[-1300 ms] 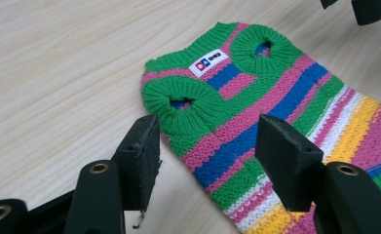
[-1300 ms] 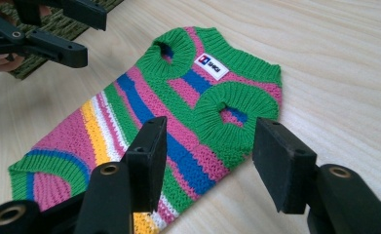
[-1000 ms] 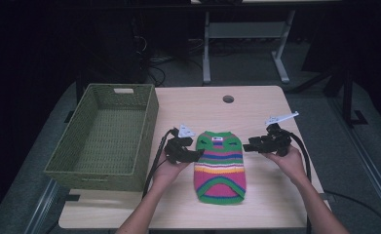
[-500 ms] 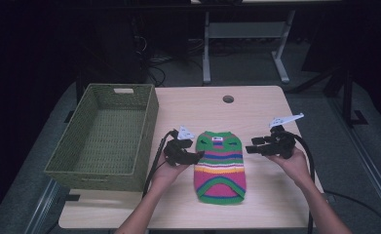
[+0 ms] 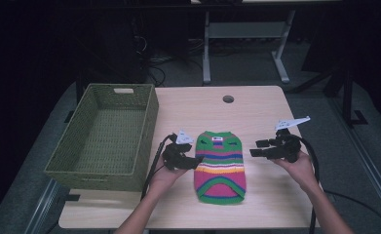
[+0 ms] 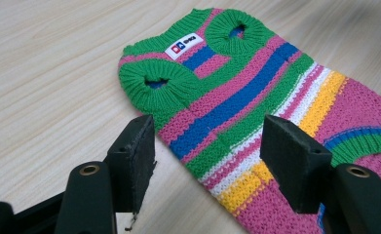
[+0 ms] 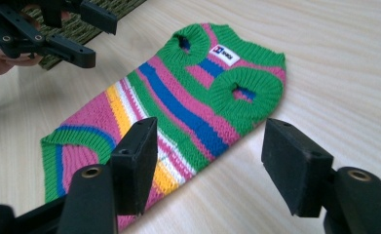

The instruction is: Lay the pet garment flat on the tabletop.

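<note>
A small knit sweater [image 5: 220,165] striped in green, pink, blue, white and yellow lies flat on the wooden table [image 5: 261,112], neck toward the far side. My left gripper [image 5: 198,160] sits at its left edge, open, with the jaws low over the sweater's [image 6: 237,97] shoulder and nothing pinched. My right gripper [image 5: 254,148] hovers open just off the right edge, apart from the fabric. In the right gripper view the sweater [image 7: 188,102] lies ahead of the open jaws, with the left gripper [image 7: 100,41] beyond it.
An empty green woven basket [image 5: 146,131] stands on the table's left side, close to the left hand. A round cable hole [image 5: 228,99] is at the far middle. Cables trail from both grippers toward the near edge.
My right gripper has drawn back slightly to the right and toward me, away from the sweater's edge. The left gripper has barely moved. The sweater lies as before.
</note>
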Motion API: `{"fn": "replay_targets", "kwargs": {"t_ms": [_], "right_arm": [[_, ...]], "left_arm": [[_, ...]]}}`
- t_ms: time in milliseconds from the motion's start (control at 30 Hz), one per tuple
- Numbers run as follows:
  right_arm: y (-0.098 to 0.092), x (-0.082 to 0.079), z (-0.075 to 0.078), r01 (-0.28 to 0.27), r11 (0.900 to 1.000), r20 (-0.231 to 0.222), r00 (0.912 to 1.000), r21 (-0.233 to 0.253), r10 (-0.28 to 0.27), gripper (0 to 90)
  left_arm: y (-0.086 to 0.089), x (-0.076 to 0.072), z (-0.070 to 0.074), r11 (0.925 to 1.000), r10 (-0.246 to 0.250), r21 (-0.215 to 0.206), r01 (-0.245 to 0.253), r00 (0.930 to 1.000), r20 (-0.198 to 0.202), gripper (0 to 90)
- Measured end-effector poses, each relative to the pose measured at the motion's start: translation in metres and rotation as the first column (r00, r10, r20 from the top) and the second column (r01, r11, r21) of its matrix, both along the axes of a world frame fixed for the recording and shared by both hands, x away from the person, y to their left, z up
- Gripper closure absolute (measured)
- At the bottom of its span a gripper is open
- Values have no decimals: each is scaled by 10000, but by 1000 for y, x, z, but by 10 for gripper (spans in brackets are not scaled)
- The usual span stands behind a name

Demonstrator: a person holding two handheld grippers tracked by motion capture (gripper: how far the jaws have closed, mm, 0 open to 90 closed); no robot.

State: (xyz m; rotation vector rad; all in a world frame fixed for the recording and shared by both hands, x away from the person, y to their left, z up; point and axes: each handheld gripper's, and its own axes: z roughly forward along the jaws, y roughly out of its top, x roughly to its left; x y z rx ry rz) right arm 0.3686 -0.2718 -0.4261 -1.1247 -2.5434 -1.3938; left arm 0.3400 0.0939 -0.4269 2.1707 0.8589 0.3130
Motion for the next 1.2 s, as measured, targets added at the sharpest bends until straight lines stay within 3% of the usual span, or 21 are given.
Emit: {"fn": "replay_targets", "kwargs": {"t_ms": [300, 667, 900, 1200], "right_arm": [[-10, -12, -4, 63, 10000, -84, 9999, 42, -63, 364], [-20, -27, -11, 107, 9998, -46, 9999, 161, -106, 369], [-22, -36, -15, 72, 9998, -41, 10000, -165, -73, 365], [-34, -52, -17, 195, 9998, 108, 9998, -88, -194, 355]], "left_arm": [[3, -6, -4, 9999, -125, 52, 126, 9997, -185, 351], [7, -14, -5, 9999, -168, 24, 168, 9998, -139, 339], [10, -23, -4, 9997, -239, -31, 239, 9997, -100, 317], [16, -29, -4, 9994, -331, -96, 330, 9994, -104, 317]]}}
